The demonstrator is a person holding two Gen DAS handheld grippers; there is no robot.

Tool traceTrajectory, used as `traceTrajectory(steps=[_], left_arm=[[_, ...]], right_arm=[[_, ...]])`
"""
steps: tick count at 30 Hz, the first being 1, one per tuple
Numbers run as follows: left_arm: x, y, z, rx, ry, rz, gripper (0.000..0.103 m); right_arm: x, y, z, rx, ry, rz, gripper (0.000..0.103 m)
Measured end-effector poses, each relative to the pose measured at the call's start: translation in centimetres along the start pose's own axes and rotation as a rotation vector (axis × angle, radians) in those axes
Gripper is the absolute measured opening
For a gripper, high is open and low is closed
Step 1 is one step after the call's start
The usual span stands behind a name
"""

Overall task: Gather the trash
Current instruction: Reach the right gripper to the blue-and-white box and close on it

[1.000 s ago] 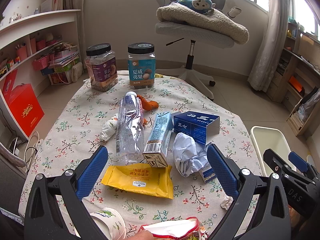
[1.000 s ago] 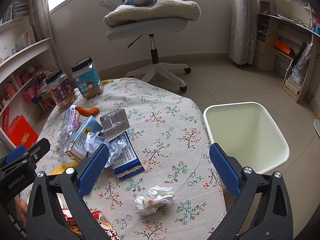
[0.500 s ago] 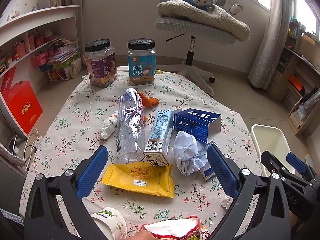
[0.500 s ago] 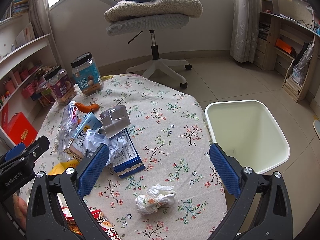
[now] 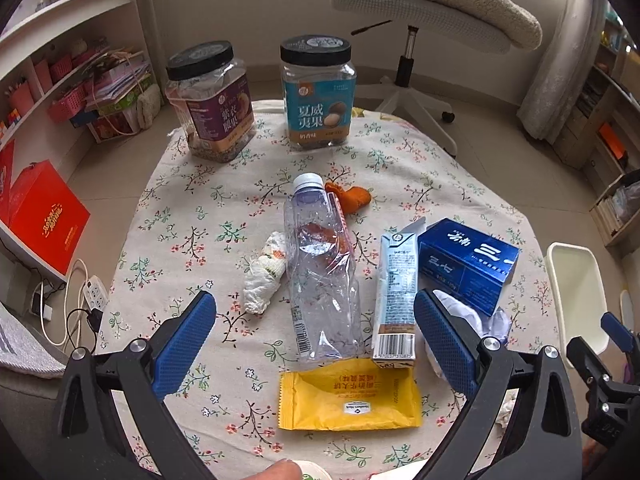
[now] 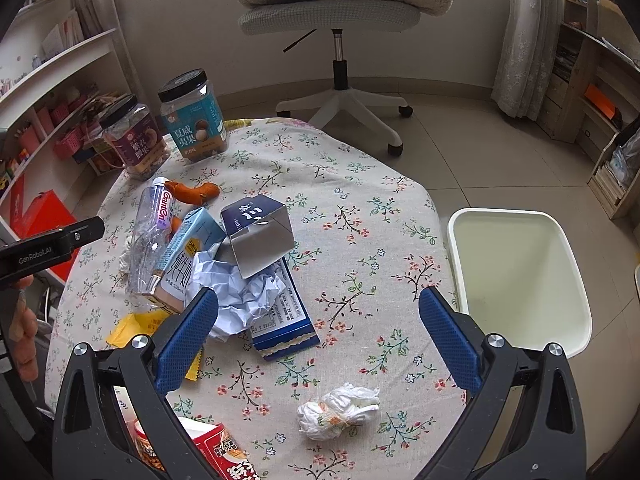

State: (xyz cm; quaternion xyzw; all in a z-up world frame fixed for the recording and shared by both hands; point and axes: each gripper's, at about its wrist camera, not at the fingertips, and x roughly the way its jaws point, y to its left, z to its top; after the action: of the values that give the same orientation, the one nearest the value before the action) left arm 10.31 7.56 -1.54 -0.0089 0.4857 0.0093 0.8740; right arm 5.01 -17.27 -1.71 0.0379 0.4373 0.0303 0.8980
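Trash lies on a floral-clothed table point(image 5: 192, 216): a crushed clear bottle point(image 5: 320, 276), a milk carton point(image 5: 396, 300), a yellow wrapper point(image 5: 348, 400), a blue box point(image 5: 468, 260), crumpled paper point(image 6: 240, 296) and a tissue wad point(image 5: 266, 272). My left gripper point(image 5: 314, 342) is open, just above the bottle's base and the carton. My right gripper point(image 6: 318, 340) is open and empty above a second tissue wad point(image 6: 340, 410). A cream bin point(image 6: 520, 280) stands on the floor to the right of the table.
Two snack jars point(image 5: 318, 92) point(image 5: 210, 100) stand at the table's far edge, an orange peel point(image 5: 352, 198) behind the bottle. A flat blue pack point(image 6: 286, 320) lies under the paper. A swivel chair point(image 6: 340, 20) is behind the table, shelves on both sides.
Both grippers have moved forward and lower toward the table; the trash looms larger. Both stay open and nothing has been picked up.
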Motion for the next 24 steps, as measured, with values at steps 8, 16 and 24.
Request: traceTrajectory(steps=[8,16,24], left_arm=[[7.7,3.8,1.2,-0.001,0.214,0.006,0.096],[8.9,5.8,2.3,-0.033,0.254,-0.063,0.096],[11.9,4.9,1.9,0.056,0.336,-0.028,0.084]], right_arm=[[2.8,0.9,2.1,-0.120,0.070,0.058,0.096],[5.7,1.7,2.5,-0.159,0.115,0.118,0.096],[8.0,3.5,4.1,-0.204,0.114,0.133,0.096]])
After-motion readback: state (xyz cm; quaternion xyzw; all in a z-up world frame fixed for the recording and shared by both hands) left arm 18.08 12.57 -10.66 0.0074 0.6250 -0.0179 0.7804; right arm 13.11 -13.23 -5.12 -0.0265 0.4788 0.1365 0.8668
